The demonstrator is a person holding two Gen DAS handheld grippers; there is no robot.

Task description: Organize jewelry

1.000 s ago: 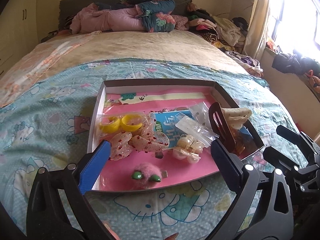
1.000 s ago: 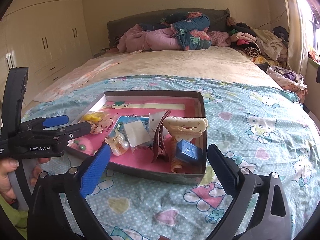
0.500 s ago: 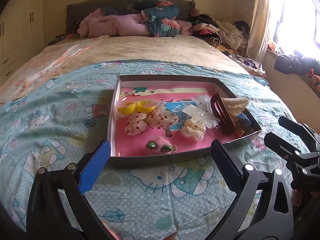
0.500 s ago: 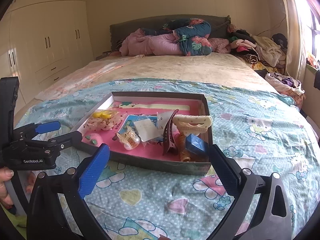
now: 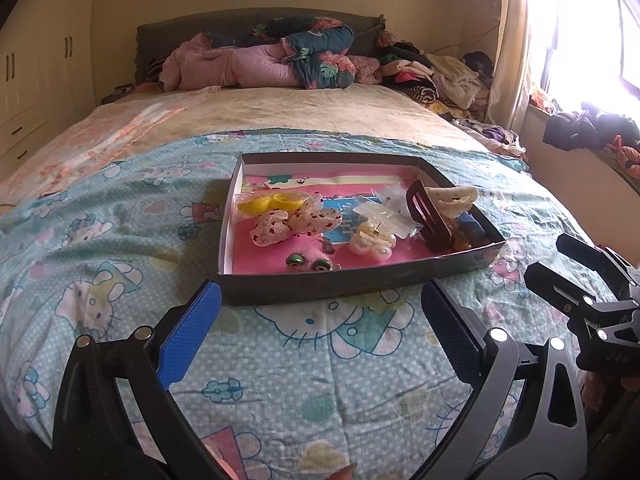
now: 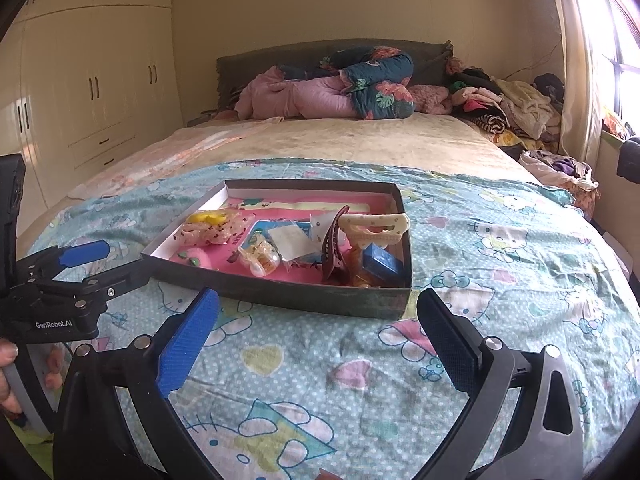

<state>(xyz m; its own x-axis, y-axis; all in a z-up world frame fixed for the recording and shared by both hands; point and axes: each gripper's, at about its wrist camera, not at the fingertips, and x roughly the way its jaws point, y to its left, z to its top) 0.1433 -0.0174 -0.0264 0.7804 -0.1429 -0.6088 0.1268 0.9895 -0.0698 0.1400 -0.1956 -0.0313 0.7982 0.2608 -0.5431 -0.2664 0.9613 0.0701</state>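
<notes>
A shallow dark box (image 5: 360, 280) with a pink floor lies on the Hello Kitty bedspread; it also shows in the right wrist view (image 6: 280, 290). Inside lie a yellow clip (image 5: 272, 203), spotted bows (image 5: 296, 222), a pink fuzzy clip with green eyes (image 5: 310, 263), a pearl clip (image 5: 372, 242), a dark brown claw clip (image 5: 426, 218), a cream claw clip (image 6: 376, 226) and a small blue box (image 6: 382, 262). My left gripper (image 5: 316, 332) is open and empty, short of the box's near wall. My right gripper (image 6: 316, 336) is open and empty, also short of the box.
The bedspread (image 5: 120, 248) covers the near half of the bed. Pink and floral quilts (image 6: 332, 88) and piled clothes (image 6: 508, 108) lie at the headboard. Wardrobes (image 6: 92, 80) stand at the left, a window (image 5: 580, 32) at the right.
Both grippers have drawn back from the box and stayed open; the box now looks smaller and farther away in both views. Nothing in the box has moved.
</notes>
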